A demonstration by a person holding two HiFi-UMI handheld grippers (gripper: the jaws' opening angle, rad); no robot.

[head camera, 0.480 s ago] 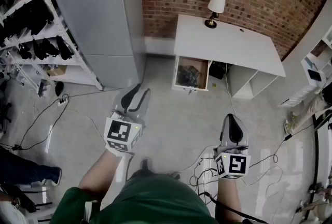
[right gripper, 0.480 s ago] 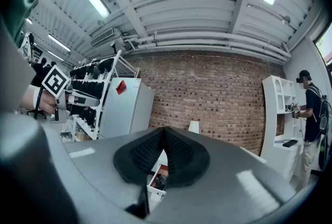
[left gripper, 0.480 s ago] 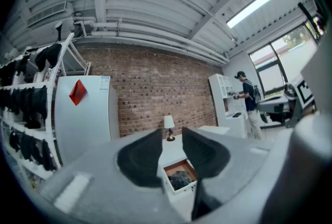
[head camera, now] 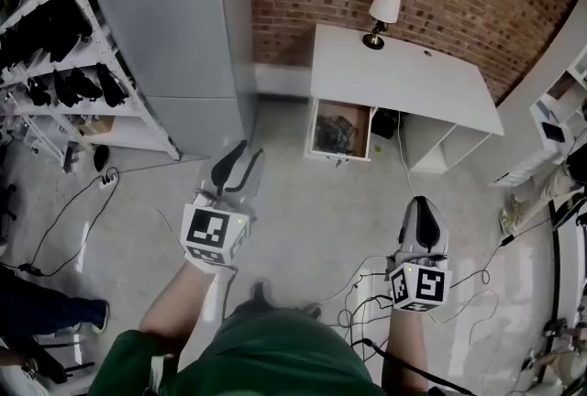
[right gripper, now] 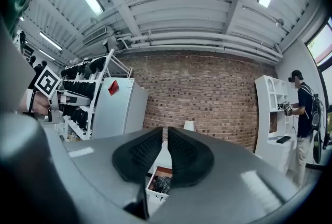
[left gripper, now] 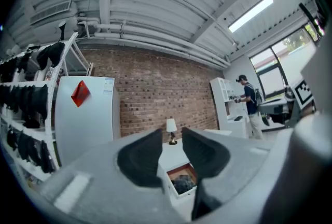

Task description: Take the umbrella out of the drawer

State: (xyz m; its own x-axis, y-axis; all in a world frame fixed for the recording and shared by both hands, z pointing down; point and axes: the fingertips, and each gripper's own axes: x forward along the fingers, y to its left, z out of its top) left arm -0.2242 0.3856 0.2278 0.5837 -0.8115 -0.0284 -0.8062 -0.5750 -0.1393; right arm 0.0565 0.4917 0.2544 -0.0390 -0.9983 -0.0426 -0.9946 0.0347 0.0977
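Note:
A white desk (head camera: 404,73) stands against the brick wall, and its drawer (head camera: 341,130) is pulled open. A dark folded umbrella (head camera: 337,134) lies inside. Both grippers are held level over the floor, well short of the desk. My left gripper (head camera: 240,167) is open with nothing between its jaws. My right gripper (head camera: 422,215) is shut and empty. In the left gripper view the drawer (left gripper: 179,179) and umbrella (left gripper: 183,184) show below the parted fingertips of the left gripper (left gripper: 172,137). In the right gripper view, the umbrella (right gripper: 162,184) shows beneath the closed right gripper (right gripper: 165,137).
A table lamp (head camera: 381,11) stands on the desk's back edge. A tall grey cabinet (head camera: 174,27) and a shelving rack (head camera: 55,37) of dark items are on the left. Cables (head camera: 367,298) trail on the floor near my feet. A person (right gripper: 303,114) stands by white shelves at the far right.
Both grippers have edged slightly forward toward the desk. Nothing has been taken hold of, and the drawer stands open as before.

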